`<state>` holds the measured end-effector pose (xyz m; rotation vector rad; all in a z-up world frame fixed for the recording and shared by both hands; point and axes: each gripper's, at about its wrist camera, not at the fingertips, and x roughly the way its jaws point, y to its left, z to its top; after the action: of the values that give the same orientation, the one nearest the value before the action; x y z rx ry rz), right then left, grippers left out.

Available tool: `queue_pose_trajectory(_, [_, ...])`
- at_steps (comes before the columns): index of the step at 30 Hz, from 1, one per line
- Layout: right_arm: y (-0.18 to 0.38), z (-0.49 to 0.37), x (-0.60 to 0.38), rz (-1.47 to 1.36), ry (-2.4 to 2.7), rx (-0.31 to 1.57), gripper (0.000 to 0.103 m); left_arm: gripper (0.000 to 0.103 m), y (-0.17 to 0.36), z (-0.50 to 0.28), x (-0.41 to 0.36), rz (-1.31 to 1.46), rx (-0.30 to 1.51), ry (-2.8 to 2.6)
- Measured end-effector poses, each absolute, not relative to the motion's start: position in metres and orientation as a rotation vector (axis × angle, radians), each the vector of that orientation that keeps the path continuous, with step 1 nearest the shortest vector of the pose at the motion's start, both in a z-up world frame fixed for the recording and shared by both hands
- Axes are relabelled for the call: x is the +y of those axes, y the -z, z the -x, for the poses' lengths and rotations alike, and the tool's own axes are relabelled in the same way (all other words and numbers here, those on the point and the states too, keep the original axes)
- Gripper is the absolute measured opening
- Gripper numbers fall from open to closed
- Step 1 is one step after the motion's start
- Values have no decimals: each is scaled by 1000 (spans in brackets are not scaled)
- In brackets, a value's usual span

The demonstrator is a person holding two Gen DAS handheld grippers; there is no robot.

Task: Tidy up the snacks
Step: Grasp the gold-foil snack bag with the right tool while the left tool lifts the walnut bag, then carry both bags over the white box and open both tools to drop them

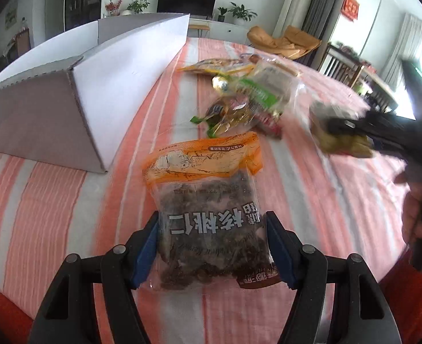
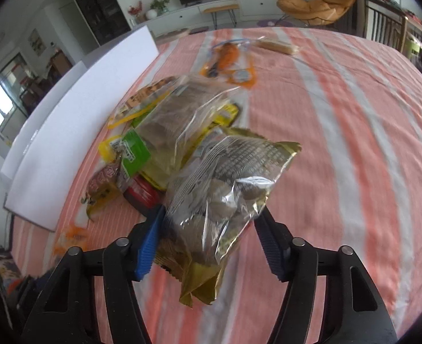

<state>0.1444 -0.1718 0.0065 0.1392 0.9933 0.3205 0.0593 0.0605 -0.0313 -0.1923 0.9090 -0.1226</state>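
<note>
Left wrist view: the walnut bag (image 1: pixel 208 215), orange-topped with a clear window, is clamped between the blue pads of the left gripper (image 1: pixel 212 246) and lies on the striped cloth (image 1: pixel 53 200). A white cardboard box (image 1: pixel 110 80) is seen to the left, standing on the cloth, with the walnut bag just beside its near corner. A pile of snack packets (image 1: pixel 245 97) is shown beyond the walnut bag, near the middle of the cloth. At the right edge the right gripper (image 1: pixel 351 132) is visible, blurred, with a gold-toned packet held at its tip.

Right wrist view: the gold foil packet (image 2: pixel 225 200) is gripped between the blue pads of the right gripper (image 2: pixel 211 240) and is raised above the striped cloth (image 2: pixel 340 143). The pile of snack packets (image 2: pixel 167 126) is seen behind and to the left of it. An orange snack pouch (image 2: pixel 229 60) lies farther back, apart from the pile. The white cardboard box (image 2: pixel 76 109) is shown along the left edge of the cloth.
</note>
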Motion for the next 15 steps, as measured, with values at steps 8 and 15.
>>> queue_pose_trajectory(8, [-20, -118, -248, -254, -296, 966, 45, 68, 12, -52, 55, 236, 854, 193])
queue_pose_trajectory(15, [-37, -93, -265, -429, -362, 875, 45, 68, -11, -48, 67, 294, 812, 199])
